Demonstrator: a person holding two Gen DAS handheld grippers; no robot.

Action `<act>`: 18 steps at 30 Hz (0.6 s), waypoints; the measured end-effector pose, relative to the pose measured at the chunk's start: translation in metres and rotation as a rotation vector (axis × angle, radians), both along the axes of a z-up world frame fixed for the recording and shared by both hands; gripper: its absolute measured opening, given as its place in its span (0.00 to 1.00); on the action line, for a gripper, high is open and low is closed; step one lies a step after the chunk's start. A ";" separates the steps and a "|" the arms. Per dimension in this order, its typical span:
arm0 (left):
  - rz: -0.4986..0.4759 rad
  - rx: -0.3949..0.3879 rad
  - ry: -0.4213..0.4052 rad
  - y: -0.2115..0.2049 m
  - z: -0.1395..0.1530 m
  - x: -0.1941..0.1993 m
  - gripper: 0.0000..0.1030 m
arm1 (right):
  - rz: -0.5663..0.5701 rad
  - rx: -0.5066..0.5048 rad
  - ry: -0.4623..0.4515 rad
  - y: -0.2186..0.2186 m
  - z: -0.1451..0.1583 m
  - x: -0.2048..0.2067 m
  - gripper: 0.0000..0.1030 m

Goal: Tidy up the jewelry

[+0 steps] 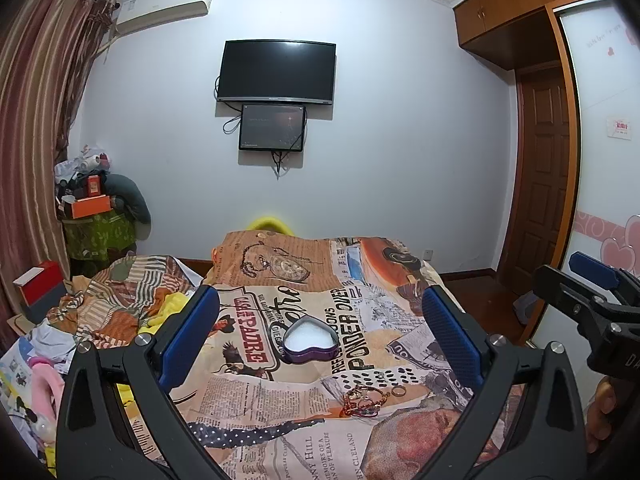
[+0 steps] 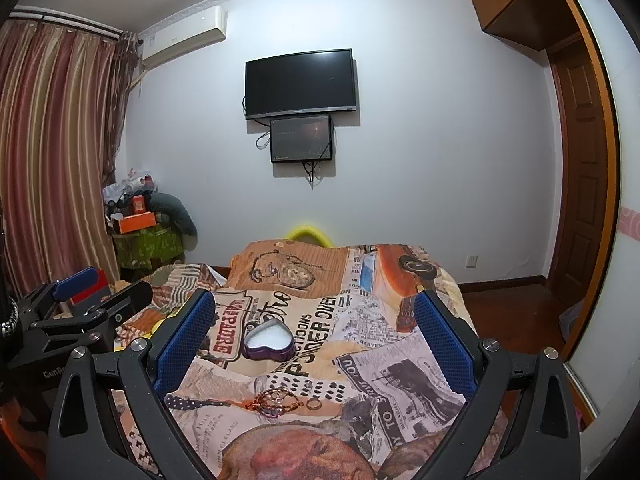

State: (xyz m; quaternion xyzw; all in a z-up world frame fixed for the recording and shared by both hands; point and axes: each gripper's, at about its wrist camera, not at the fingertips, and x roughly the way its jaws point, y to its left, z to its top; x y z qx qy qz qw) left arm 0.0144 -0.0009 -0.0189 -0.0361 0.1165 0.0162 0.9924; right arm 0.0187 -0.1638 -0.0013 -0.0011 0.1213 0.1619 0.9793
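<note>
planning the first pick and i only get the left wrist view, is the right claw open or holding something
Observer: Open. The right wrist view shows the right claw with both blue pads wide apart and nothing between them.
Operator: what lines up with it
Observer: The purple heart-shaped tin, open with its white lining showing, sits a little left of the middle of the gap. The jewelry tangle and the gold ring lie nearer the camera.
Operator: how does my left claw look from there
Observer: The left claw is at that view's left edge, seen from the side, fingers apart. It seems to hover by the rumpled striped cloth.
</note>
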 end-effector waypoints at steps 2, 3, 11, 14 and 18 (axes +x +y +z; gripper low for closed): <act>-0.004 -0.002 0.003 0.001 0.000 0.002 0.99 | 0.001 -0.001 0.004 0.000 -0.001 0.001 0.96; -0.005 -0.003 0.005 0.001 0.000 0.004 0.99 | 0.001 -0.001 0.007 0.000 -0.001 0.003 0.96; -0.034 -0.020 0.082 0.007 -0.018 0.030 0.99 | -0.006 -0.007 0.069 0.001 -0.015 0.023 0.96; -0.041 -0.036 0.133 0.012 -0.032 0.046 0.99 | -0.013 -0.010 0.116 0.001 -0.025 0.037 0.96; -0.027 -0.057 0.215 0.020 -0.054 0.071 0.91 | -0.028 -0.024 0.190 0.000 -0.045 0.058 0.96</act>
